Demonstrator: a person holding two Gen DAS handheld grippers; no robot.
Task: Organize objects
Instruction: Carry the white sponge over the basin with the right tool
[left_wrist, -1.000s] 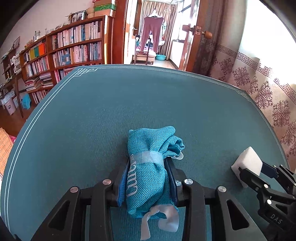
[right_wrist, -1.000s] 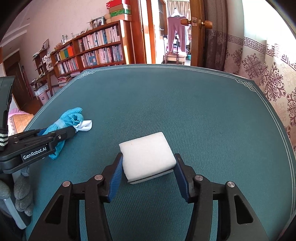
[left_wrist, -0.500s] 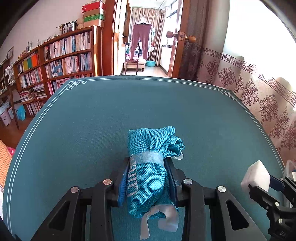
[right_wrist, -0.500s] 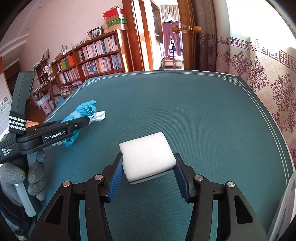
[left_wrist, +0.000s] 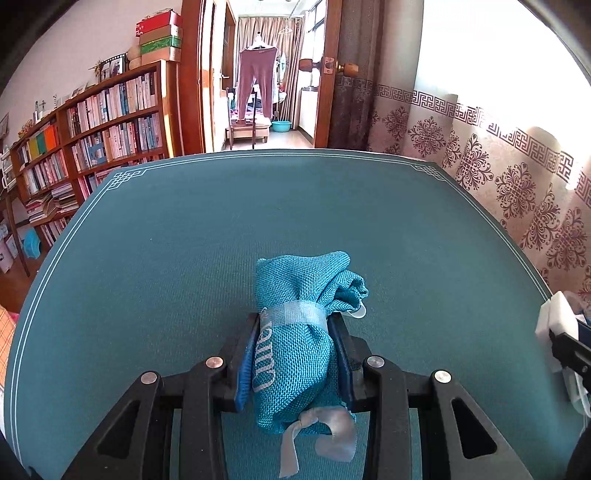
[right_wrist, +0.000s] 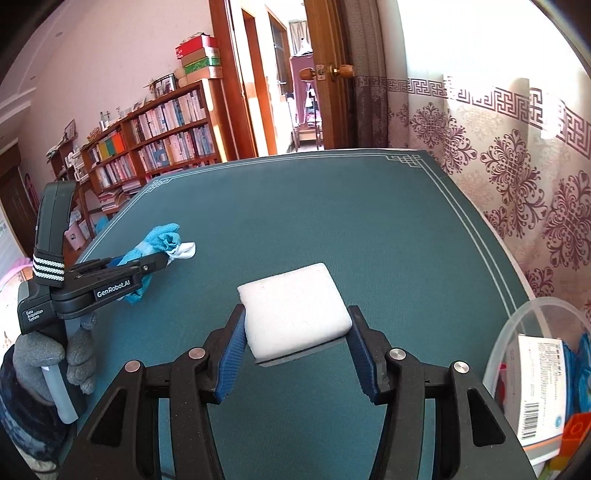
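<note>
My left gripper (left_wrist: 295, 332) is shut on a rolled teal cloth bundle (left_wrist: 299, 317) tied with a pale ribbon, held above the teal table (left_wrist: 184, 236). From the right wrist view the left gripper (right_wrist: 162, 258) and the bundle (right_wrist: 159, 240) are at the left. My right gripper (right_wrist: 295, 325) is shut on a white sponge block (right_wrist: 295, 310) with a dark underside, held above the table (right_wrist: 332, 206). The sponge (left_wrist: 557, 314) shows at the right edge of the left wrist view.
A clear plastic bin (right_wrist: 517, 325) with packaged items stands at the near right corner of the table. A patterned curtain (right_wrist: 517, 155) hangs along the right. Bookshelves (left_wrist: 96, 125) and an open doorway (left_wrist: 266, 88) lie beyond the far edge.
Both grippers have pulled back and risen with their loads. The right gripper has swung right, bringing the clear bin into view. The sponge has slid to the right edge of the left view.
</note>
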